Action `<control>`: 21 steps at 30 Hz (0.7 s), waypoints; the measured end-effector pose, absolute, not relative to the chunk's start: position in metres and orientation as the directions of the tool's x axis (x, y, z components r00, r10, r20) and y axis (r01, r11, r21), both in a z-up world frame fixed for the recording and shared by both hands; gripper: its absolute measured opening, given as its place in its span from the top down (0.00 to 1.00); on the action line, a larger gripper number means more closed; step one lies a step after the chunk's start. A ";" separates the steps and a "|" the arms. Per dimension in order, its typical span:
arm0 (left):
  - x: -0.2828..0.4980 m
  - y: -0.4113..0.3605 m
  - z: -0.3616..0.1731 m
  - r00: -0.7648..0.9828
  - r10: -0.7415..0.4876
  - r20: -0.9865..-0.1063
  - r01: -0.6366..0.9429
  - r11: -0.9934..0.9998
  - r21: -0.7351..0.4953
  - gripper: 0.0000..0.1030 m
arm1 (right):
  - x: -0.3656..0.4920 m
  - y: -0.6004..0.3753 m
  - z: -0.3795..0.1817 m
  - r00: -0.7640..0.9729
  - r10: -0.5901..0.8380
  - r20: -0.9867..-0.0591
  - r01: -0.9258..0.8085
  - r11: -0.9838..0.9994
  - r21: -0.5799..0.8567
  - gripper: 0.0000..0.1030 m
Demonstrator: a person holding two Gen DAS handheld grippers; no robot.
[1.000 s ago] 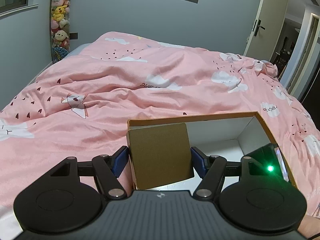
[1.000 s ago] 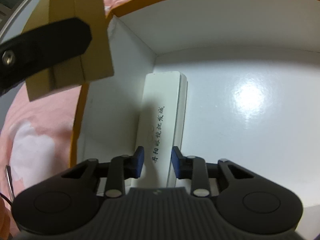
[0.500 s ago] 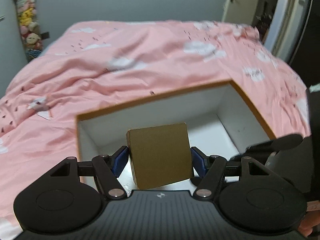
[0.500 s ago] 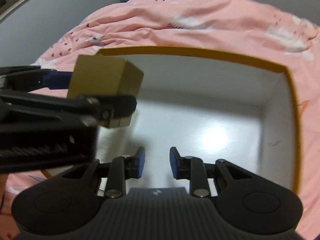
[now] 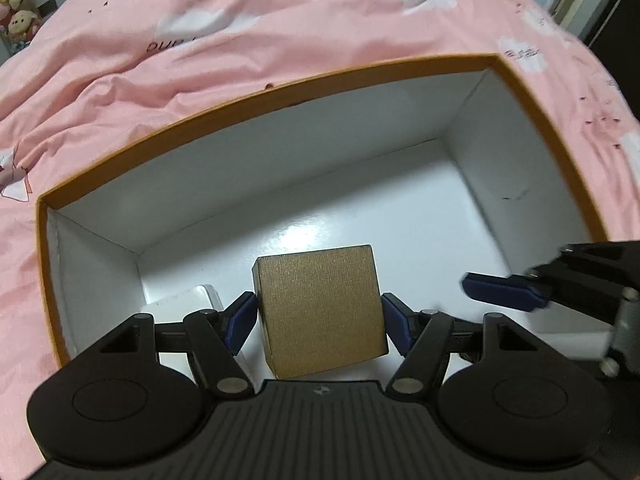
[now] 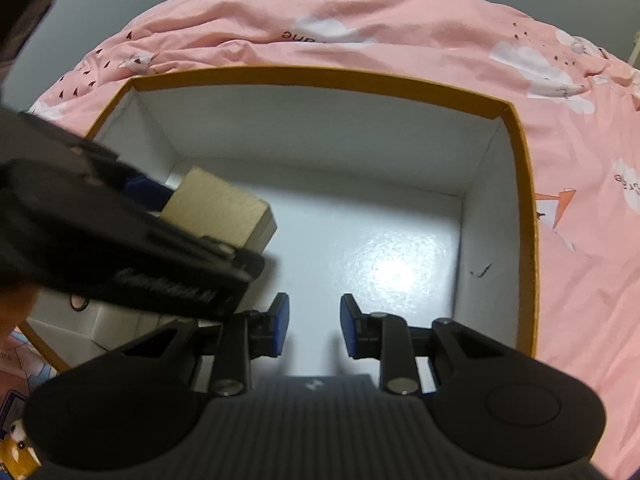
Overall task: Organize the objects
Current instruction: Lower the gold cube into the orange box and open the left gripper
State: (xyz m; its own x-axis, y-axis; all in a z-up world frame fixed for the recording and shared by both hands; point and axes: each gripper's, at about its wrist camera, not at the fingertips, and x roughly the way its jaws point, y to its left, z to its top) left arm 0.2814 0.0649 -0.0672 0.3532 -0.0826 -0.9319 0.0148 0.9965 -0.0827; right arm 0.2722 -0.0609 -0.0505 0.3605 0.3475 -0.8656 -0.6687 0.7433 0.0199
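Your left gripper (image 5: 318, 316) is pinching the brown cube box (image 5: 320, 310) by its two side faces, held above the white floor of the orange-rimmed storage box (image 5: 280, 86), toward the lower left of its interior. Just left of the cube, at lower left of the frame, lies the white flat box (image 5: 182, 300), its long axis running along the left wall. Set the cube down beside it, not on it; open floor stretches to the upper right. Your right gripper (image 6: 311, 330) holds nothing, its pads narrowly apart, hovering over the bare floor near the right wall (image 6: 484, 216).
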 end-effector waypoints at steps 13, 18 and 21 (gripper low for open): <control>0.292 0.090 -0.068 0.382 -0.116 -0.917 -0.092 0.982 -0.163 0.23 | 0.276 -0.047 -0.057 0.316 0.362 -0.877 -0.699 0.714 0.042 0.52; 0.275 0.102 -0.037 0.455 -0.102 -0.884 -0.075 0.986 -0.152 0.27 | 0.272 -0.037 -0.053 0.276 0.399 -0.874 -0.678 0.726 0.118 0.40; 0.263 0.112 -0.018 0.509 -0.064 -0.858 -0.090 0.988 -0.127 0.28 | 0.267 -0.025 -0.053 0.258 0.410 -0.875 -0.668 0.730 0.146 0.36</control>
State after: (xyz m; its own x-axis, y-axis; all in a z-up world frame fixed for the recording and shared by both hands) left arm 0.2634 0.1123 -0.0185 0.5093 -0.0637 -0.8582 -0.0902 0.9878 -0.1268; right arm 0.2667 -0.0251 -0.0535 0.2579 0.4101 -0.8748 -0.6676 0.7301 0.1455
